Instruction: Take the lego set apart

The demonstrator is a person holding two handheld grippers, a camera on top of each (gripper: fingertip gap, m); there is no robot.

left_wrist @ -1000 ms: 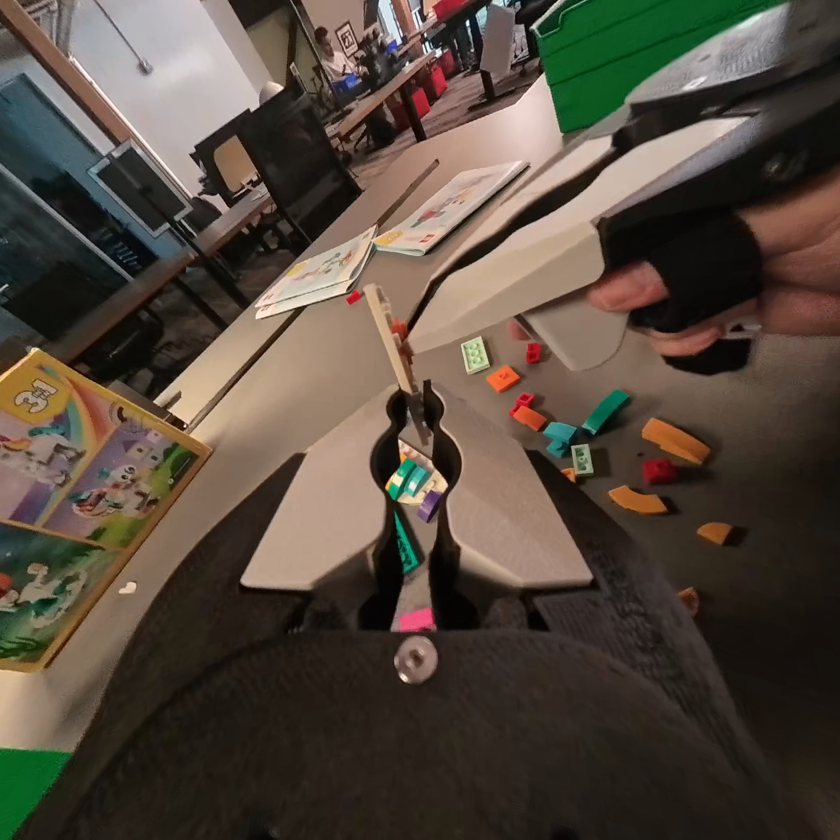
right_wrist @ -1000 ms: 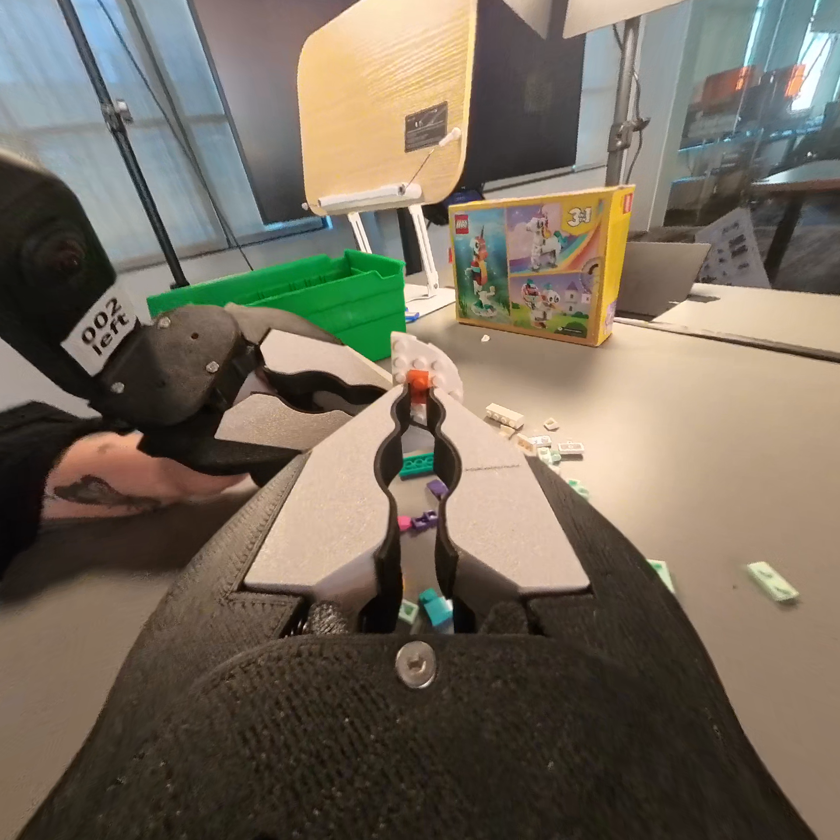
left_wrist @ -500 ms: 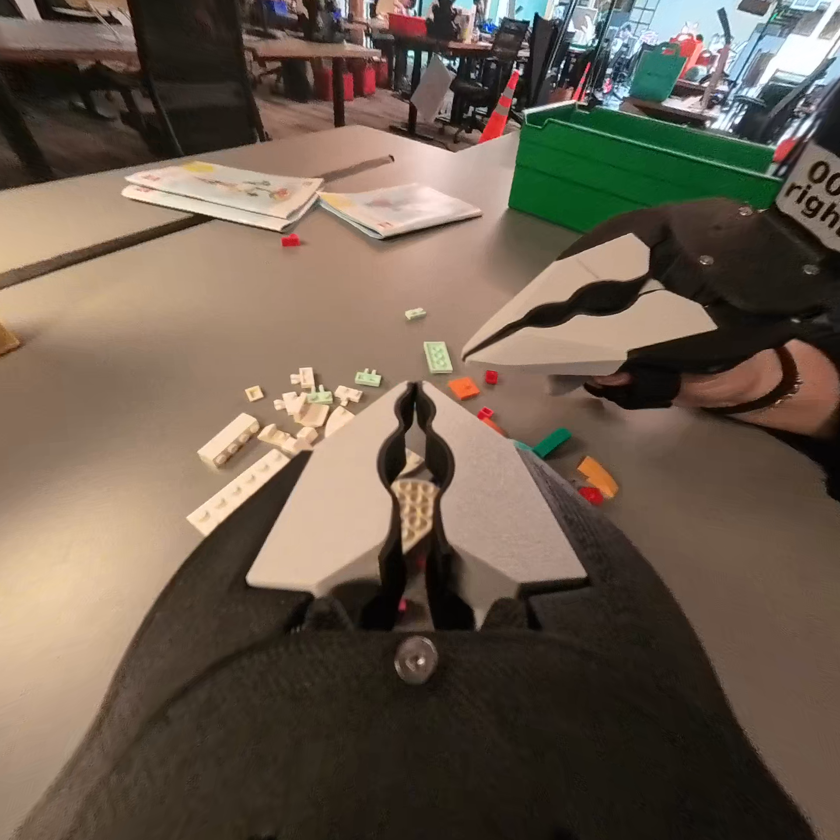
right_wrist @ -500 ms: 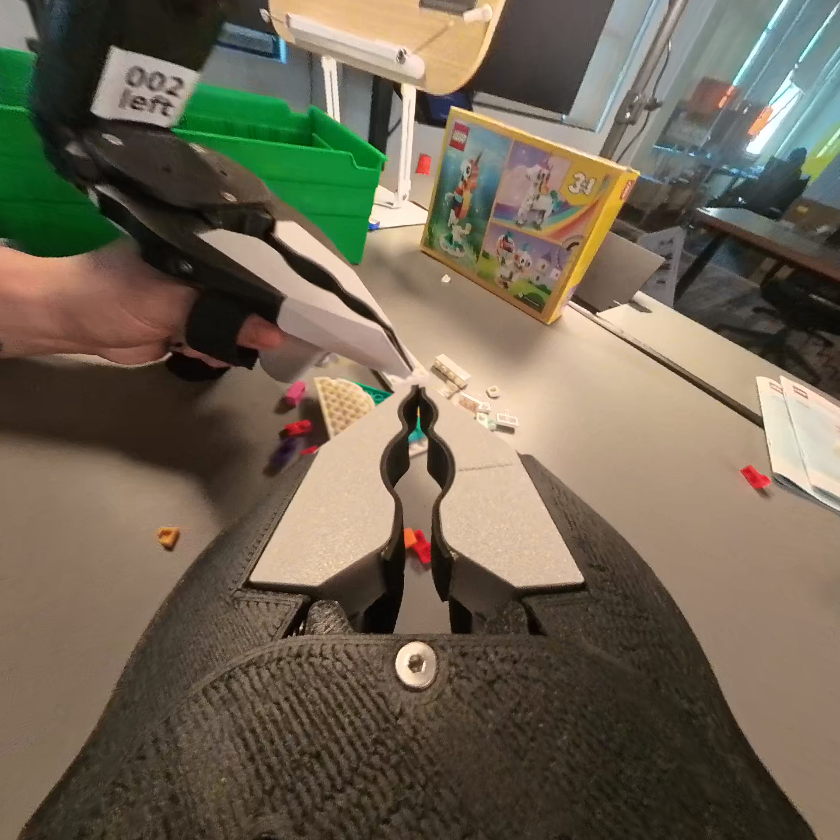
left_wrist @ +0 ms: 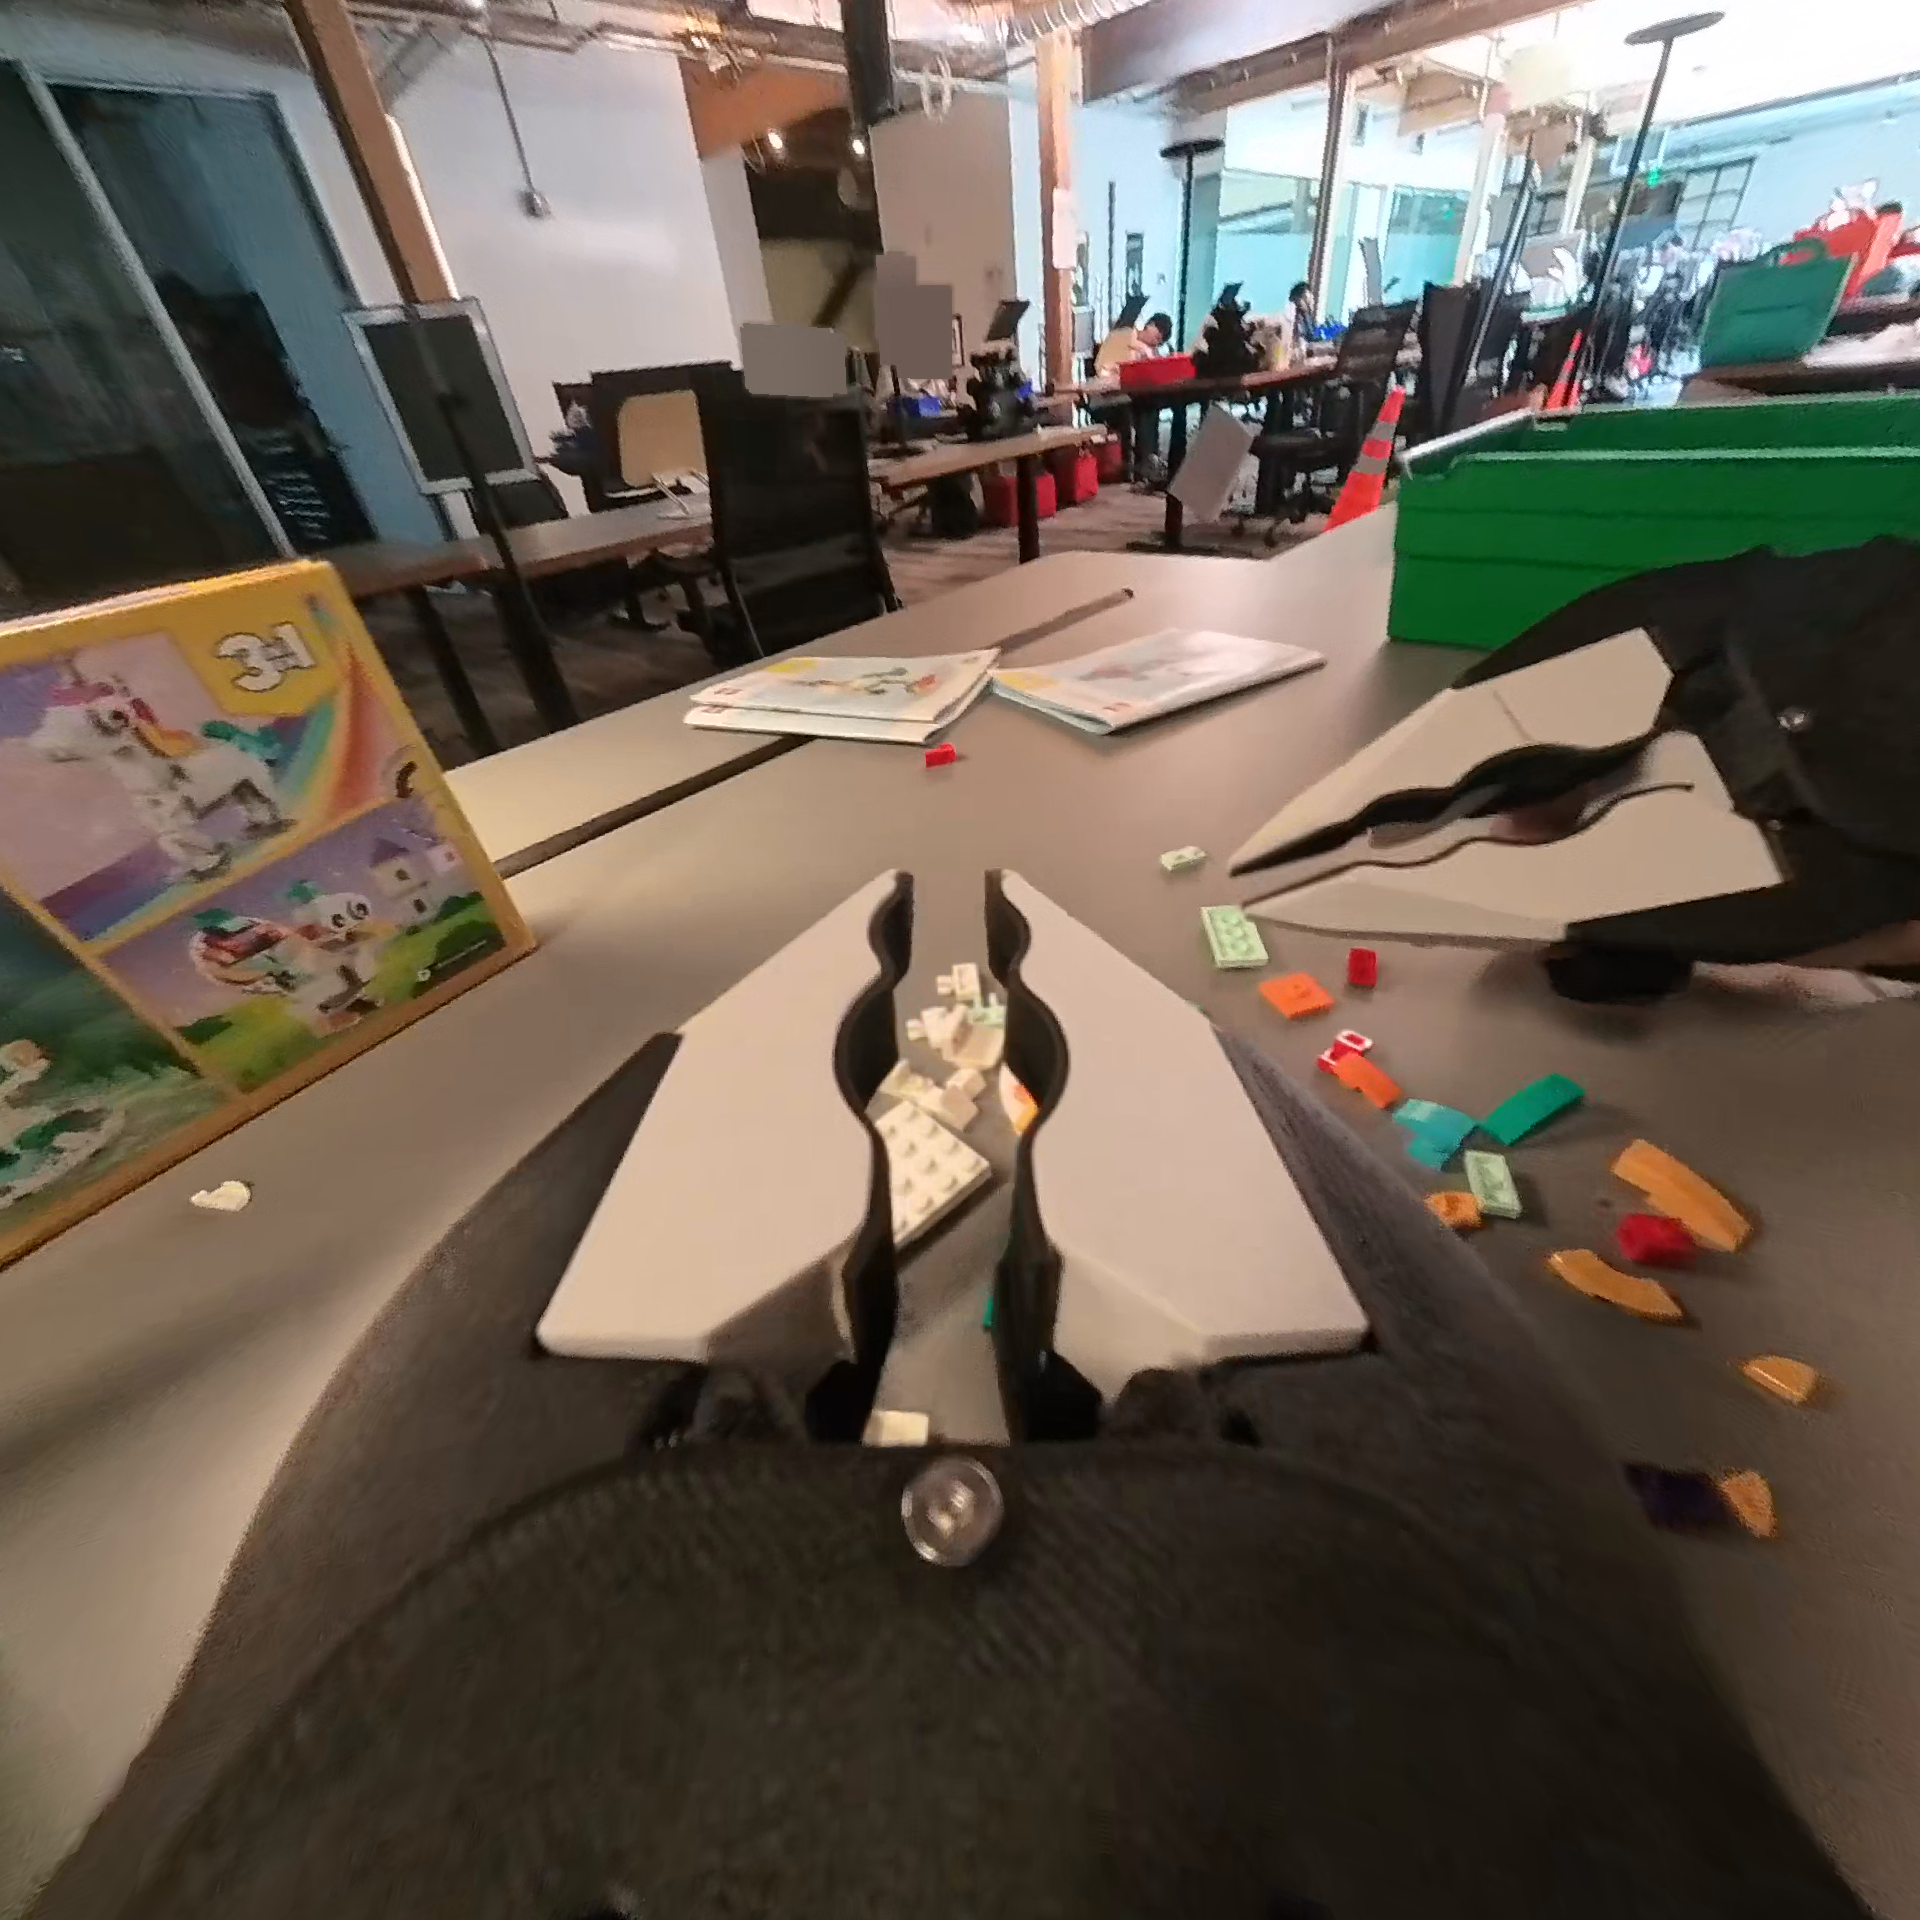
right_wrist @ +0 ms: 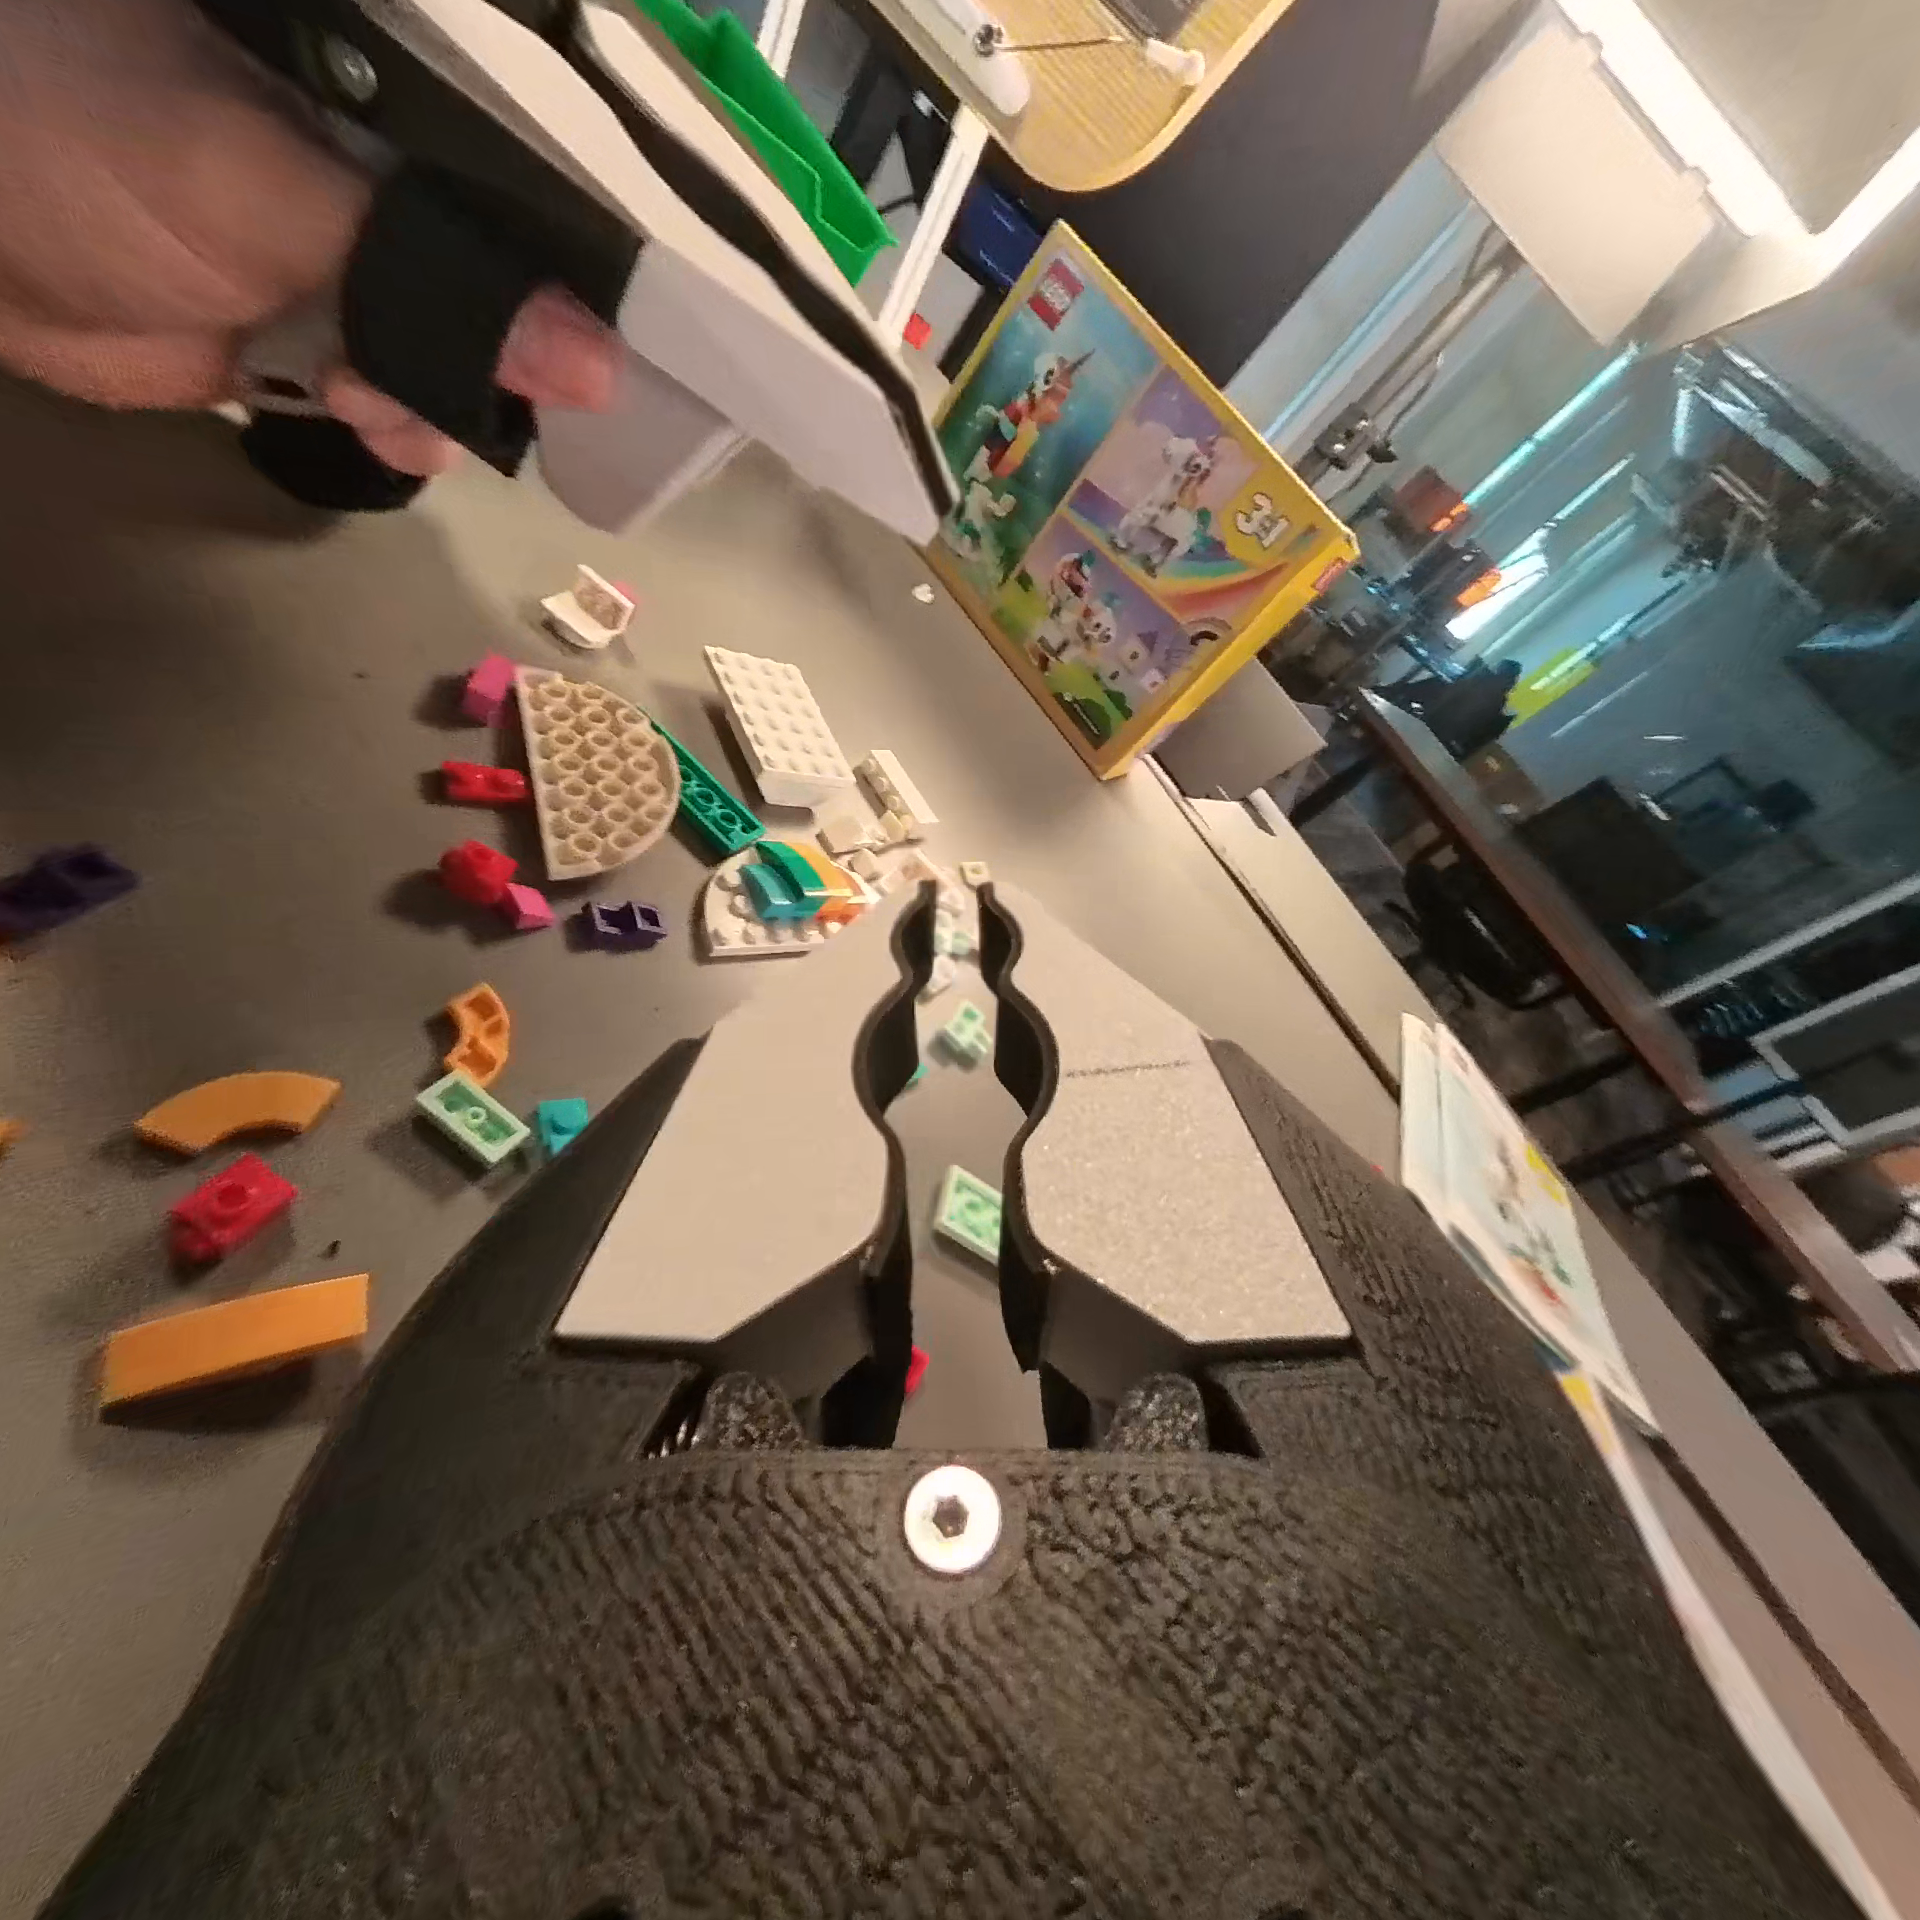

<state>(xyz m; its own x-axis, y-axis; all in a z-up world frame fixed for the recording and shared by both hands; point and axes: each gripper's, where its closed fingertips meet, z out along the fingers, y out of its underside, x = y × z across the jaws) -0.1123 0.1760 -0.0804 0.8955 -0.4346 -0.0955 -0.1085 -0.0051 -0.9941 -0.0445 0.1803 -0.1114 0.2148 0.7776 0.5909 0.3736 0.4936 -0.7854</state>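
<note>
Left gripper [left_wrist: 948,883]: jaws parted a little, nothing between them, hovering over the table [left_wrist: 727,831]. Right gripper [right_wrist: 951,891]: also parted narrowly, empty.

The lego set is mostly in loose bits all over the table. Only piece with parts on it yet: a white half-round plate [right_wrist: 764,920] carrying teal and orange curved bricks [right_wrist: 800,883], just ahead-left of the right gripper's tips. Beyond it, farther left, a tan half-round plate [right_wrist: 592,769] lies studs down beside a green strip [right_wrist: 712,800], with a white square plate [right_wrist: 779,727] behind; the same white square plate [left_wrist: 925,1153] sits under the left gripper's jaws. Orange arches [right_wrist: 234,1110] and red bricks [right_wrist: 229,1205] lie to the right gripper's left.

Judgement: parts are light, rigid, slick plastic and they skid easily. Likely best hold: 1 gripper pinches the white half-round plate by its edge, the other grabs the curved bricks on their sides and peels up. Small bits could pop off and fly.

Lego box [left_wrist: 208,862] stands left of the left gripper.
</note>
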